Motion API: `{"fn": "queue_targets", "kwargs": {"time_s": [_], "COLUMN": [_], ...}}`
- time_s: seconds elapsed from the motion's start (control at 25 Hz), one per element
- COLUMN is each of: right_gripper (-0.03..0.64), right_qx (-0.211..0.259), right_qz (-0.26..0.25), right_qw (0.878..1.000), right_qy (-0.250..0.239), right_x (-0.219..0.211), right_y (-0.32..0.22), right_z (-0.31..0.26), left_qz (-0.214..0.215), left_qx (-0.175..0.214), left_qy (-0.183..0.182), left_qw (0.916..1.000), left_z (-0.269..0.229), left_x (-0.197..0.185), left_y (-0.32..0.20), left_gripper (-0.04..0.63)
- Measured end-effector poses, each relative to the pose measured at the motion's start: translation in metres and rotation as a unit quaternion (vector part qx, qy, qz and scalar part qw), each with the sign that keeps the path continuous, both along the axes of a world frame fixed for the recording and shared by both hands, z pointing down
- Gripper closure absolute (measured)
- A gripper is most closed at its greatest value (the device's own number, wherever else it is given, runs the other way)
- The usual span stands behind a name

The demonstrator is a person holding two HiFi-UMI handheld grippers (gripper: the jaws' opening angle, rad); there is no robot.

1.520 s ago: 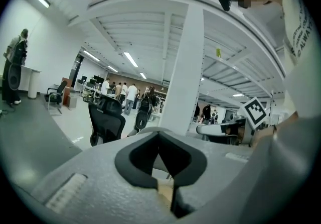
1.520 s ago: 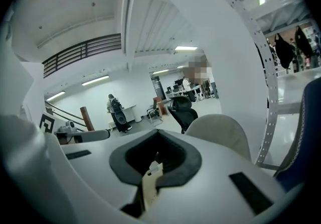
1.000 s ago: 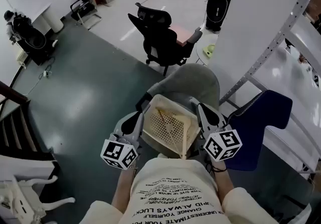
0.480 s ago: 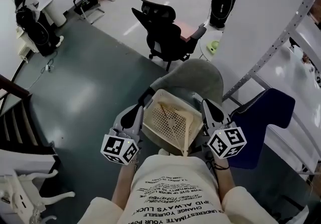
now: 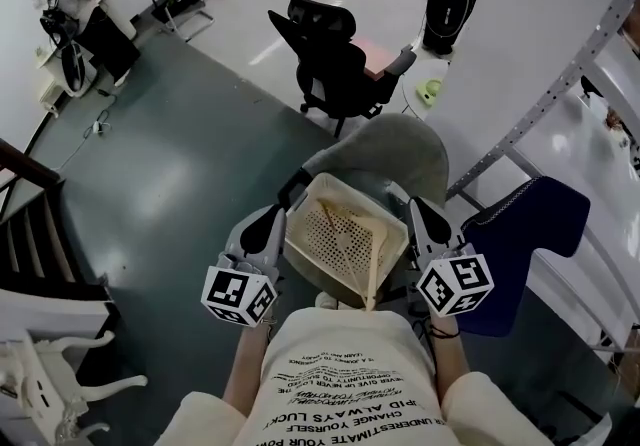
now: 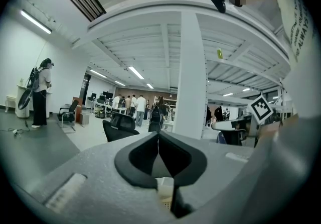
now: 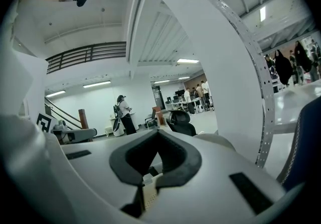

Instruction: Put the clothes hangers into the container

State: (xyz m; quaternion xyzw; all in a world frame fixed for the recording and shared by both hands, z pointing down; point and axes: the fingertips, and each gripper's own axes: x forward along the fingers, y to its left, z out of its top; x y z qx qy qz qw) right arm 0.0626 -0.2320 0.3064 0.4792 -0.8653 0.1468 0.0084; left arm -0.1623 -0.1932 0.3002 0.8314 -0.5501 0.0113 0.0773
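Note:
A cream perforated basket [image 5: 340,239] hangs in front of the person, held from both sides. In it lies a pale wooden clothes hanger [image 5: 374,264], one arm against the right wall. My left gripper [image 5: 272,234] is shut on the basket's left rim. My right gripper [image 5: 413,224] is shut on its right rim. In the left gripper view the left gripper [image 6: 158,137] has its tips together, with a bit of cream basket [image 6: 164,193] pinched lower down. The right gripper [image 7: 157,135] looks the same in its own view, with the basket [image 7: 148,195] wedged below.
A grey upholstered chair [image 5: 395,149] stands just beyond the basket, and a black office chair [image 5: 335,59] farther off. A navy blue seat [image 5: 520,229] and a white perforated rack post [image 5: 545,89] are on the right. Dark stairs [image 5: 30,244] are at the left. People stand in the distance.
The basket and both grippers keep their place. Only the head view has drifted a little, so the chairs and floor sit slightly lower in the picture.

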Motion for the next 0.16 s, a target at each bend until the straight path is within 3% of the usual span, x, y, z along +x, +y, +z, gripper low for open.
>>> {"fn": "queue_targets", "kwargs": {"time_s": [0.16], "right_gripper": [0.614], "right_qx": [0.001], "right_qz": [-0.002], "right_qw": [1.000], "right_qy": [0.002], "right_x": [-0.0009], "right_y": [0.0016], "right_z": [-0.0013], "left_qz": [-0.001], "left_qx": [-0.001], "left_qy": [0.002], "left_qw": [1.0000], "left_z": [-0.0005], "left_x": [0.0009], "left_y": [0.0021], "left_gripper": [0.572]}}
